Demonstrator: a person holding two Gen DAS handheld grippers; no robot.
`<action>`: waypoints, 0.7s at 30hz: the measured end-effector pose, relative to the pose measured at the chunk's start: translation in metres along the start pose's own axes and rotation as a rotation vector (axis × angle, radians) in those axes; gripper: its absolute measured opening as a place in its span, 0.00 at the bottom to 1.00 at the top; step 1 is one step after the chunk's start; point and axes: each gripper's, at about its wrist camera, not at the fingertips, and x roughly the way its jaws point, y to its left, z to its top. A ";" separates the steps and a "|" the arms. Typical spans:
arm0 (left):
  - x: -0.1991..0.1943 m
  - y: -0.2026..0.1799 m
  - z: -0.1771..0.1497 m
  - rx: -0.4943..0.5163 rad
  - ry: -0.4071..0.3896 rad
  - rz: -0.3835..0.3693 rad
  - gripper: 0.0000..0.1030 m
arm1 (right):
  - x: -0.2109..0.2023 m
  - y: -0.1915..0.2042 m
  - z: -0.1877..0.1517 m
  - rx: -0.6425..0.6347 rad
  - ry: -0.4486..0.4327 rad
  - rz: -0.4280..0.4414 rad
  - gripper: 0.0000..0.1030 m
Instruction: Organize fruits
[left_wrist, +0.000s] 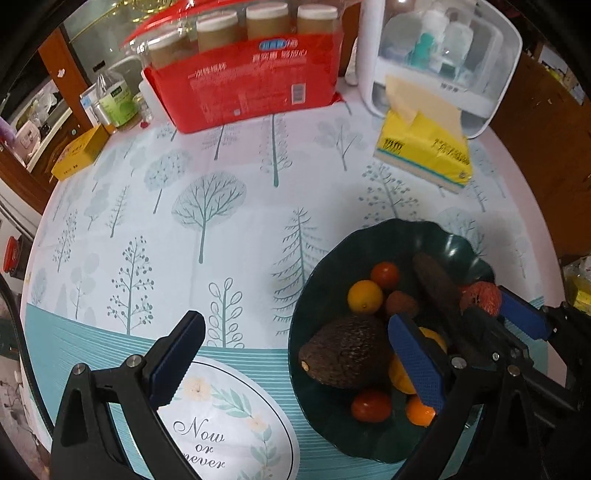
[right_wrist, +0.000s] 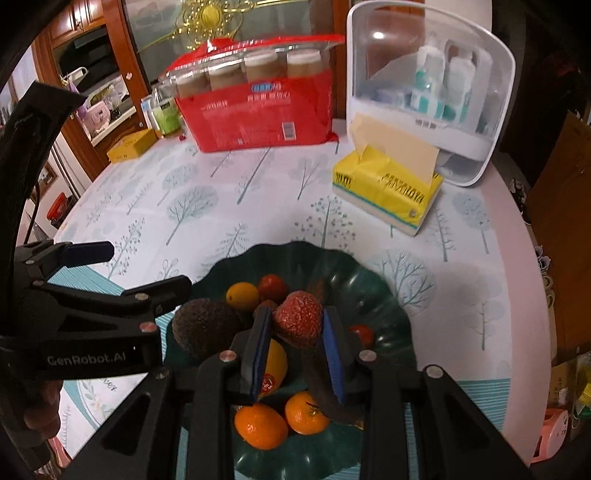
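Observation:
A dark green bowl (left_wrist: 369, 243) (right_wrist: 384, 295) holds an avocado (left_wrist: 343, 354) (right_wrist: 203, 328), small yellow citrus (left_wrist: 365, 296) (right_wrist: 242, 295), cherry tomatoes (left_wrist: 385, 274), oranges (right_wrist: 260, 424) and a long dark fruit (left_wrist: 436, 280). My right gripper (right_wrist: 297, 332) is shut on a red lychee (right_wrist: 298, 319) (left_wrist: 480, 297) just above the bowl. My left gripper (left_wrist: 295, 354) is open and empty; its right finger (left_wrist: 417, 362) hangs over the bowl's near side, its left finger (left_wrist: 177, 358) over the tablecloth.
On the tree-print tablecloth at the back stand a red pack of cups (left_wrist: 243, 77) (right_wrist: 258, 107), a yellow tissue pack (left_wrist: 424, 147) (right_wrist: 388, 188), a white storage box (left_wrist: 447, 55) (right_wrist: 428, 92), a yellow box (left_wrist: 79, 151) and bottles (left_wrist: 116, 101).

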 end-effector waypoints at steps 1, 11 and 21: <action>0.003 0.001 0.000 -0.003 0.004 -0.003 0.96 | 0.004 0.000 -0.002 0.005 0.004 0.003 0.28; 0.013 -0.001 -0.004 -0.019 0.006 -0.047 0.96 | 0.018 0.005 -0.017 0.026 0.014 0.006 0.44; -0.004 0.007 -0.011 -0.044 -0.028 -0.036 0.96 | 0.001 0.009 -0.015 0.023 -0.026 0.004 0.49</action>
